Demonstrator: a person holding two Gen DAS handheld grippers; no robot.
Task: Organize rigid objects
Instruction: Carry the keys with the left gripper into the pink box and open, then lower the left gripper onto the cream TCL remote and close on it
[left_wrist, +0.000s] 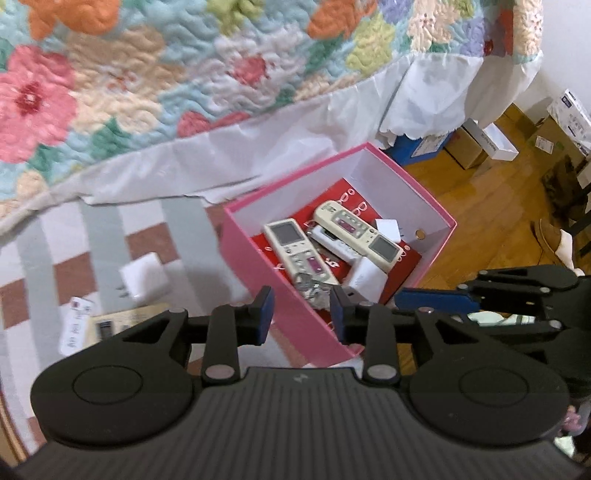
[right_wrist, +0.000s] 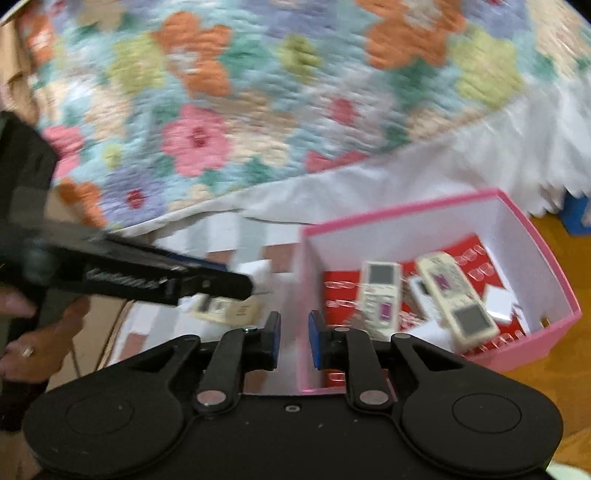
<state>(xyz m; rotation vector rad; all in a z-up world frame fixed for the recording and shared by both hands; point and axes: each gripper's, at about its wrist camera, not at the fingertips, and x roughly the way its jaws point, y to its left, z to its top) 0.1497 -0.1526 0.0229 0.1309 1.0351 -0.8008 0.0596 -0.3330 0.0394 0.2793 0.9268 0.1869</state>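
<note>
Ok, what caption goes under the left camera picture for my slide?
Open left gripper above a pink box holding two remotes, by a flowery quilt.

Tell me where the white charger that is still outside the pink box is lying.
In the left wrist view, the white charger lies on the striped rug, left of the pink box, just above the small card.

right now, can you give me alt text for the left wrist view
A pink box on a striped rug beside a floral-quilted bed holds two beige remotes, white chargers and keys. The left gripper hovers open and empty above it, and a white charger lies on the rug.
</note>
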